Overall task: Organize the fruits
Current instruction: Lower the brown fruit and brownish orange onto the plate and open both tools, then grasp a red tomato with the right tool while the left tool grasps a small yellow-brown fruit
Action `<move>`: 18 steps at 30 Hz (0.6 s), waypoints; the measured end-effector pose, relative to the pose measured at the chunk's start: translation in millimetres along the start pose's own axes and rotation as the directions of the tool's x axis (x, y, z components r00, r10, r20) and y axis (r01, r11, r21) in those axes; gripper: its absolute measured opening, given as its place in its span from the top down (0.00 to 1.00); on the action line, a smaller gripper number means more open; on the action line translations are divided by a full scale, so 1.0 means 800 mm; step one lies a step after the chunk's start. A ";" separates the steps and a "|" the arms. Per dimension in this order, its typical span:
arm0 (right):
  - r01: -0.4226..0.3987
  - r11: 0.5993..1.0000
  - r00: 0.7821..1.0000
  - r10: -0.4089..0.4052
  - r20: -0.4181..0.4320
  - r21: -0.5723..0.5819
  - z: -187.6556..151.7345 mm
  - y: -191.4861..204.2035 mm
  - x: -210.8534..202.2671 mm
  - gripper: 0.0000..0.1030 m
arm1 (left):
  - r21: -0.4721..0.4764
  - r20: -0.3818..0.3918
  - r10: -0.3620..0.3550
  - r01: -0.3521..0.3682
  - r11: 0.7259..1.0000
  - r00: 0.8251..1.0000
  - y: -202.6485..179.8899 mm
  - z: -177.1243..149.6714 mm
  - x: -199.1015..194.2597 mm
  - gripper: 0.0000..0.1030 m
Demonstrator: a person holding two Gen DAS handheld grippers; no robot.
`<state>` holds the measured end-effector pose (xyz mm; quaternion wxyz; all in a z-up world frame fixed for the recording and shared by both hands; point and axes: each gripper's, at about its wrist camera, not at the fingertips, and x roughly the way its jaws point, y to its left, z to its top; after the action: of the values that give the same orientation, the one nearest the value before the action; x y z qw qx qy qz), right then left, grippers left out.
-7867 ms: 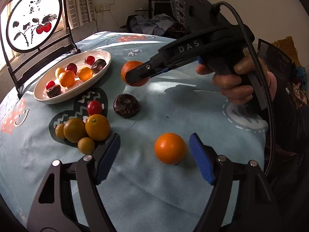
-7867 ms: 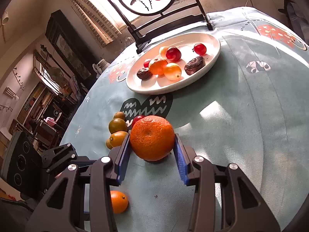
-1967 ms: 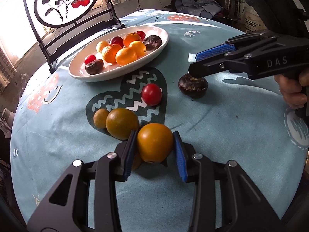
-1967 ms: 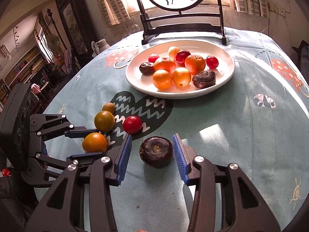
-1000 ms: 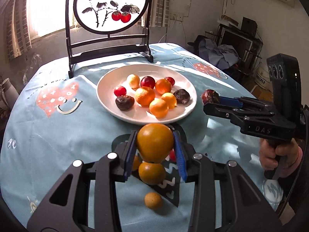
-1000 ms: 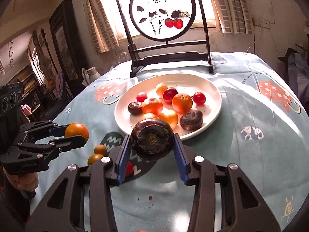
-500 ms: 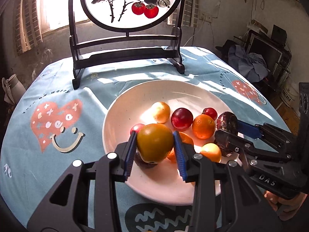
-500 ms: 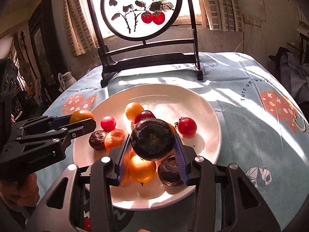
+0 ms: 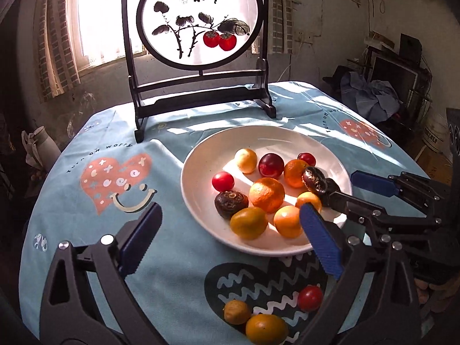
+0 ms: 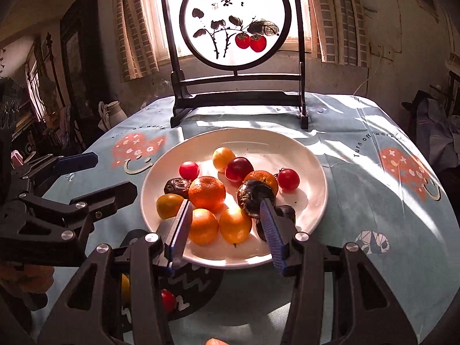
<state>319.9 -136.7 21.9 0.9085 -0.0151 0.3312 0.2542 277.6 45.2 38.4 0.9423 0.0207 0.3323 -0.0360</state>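
Most of the fruit is being seen gathered on the white plate (image 9: 198, 155), which is standing on the cloth-covered surface (image 9: 178, 261) in front of the painted round screen (image 9: 201, 17). In the right wrist view about eleven pieces are being counted there: a large orange (image 10: 207, 192) at the middle, a second orange (image 10: 263, 179) behind it, smaller yellow-orange fruits along the near side, two cherry tomatoes, a dark red plum (image 10: 239, 168), and three dark brown fruits. The left tongs (image 9: 230, 238) are being held wide apart over the near rim of the plate, with nothing between the pads; a yellow-orange fruit (image 9: 248, 222) is lying on the plate just ahead of them. The right tongs (image 10: 227, 225) are likewise being held apart and empty, low over the plate, and a dark brown fruit (image 10: 254, 194) is resting on top of the pile close by the right pad; whether it is touching that pad cannot be told. The work is being judged as well advanced but not finished: three pieces are being left off the plate, on the dark heart print of the cloth, namely a cherry tomato (image 9: 310, 298), a small yellowish fruit (image 9: 237, 312) and a larger orange-yellow fruit (image 9: 266, 329). These are probably being left for the next trips.
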 end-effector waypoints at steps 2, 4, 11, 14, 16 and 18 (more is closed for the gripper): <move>-0.022 1.000 1.000 0.021 -0.002 -0.013 -0.010 0.005 -0.008 0.52 | 0.007 0.001 0.004 -0.004 1.000 1.000 0.006 -0.018 -0.011 0.05; -0.059 0.998 0.998 0.058 -0.027 -0.019 -0.022 0.009 -0.012 0.52 | 0.008 0.015 0.031 -0.031 0.999 0.999 0.014 -0.036 -0.023 0.05; -0.182 0.983 0.966 0.176 -0.191 -0.011 -0.054 0.026 0.004 0.52 | -0.053 0.035 0.100 -0.098 0.994 0.994 0.043 -0.071 -0.058 0.05; -0.189 0.980 0.960 0.170 -0.224 -0.063 -0.064 0.041 0.007 0.52 | -0.093 0.045 0.098 -0.093 0.991 0.994 0.053 -0.077 -0.070 0.04; -0.180 0.980 0.958 0.155 -0.241 -0.085 -0.068 0.045 0.011 0.53 | -0.099 0.047 0.120 -0.115 0.988 0.992 0.057 -0.078 -0.072 0.04; -0.173 0.980 0.955 0.142 -0.260 -0.100 -0.072 0.048 0.015 0.54 | -0.099 0.040 0.142 -0.138 0.986 0.989 0.058 -0.078 -0.070 0.04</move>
<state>275.6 -109.1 -25.3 0.8334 -0.0761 0.4276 0.3417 198.6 98.8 25.9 0.9499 -0.0022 0.3093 0.0458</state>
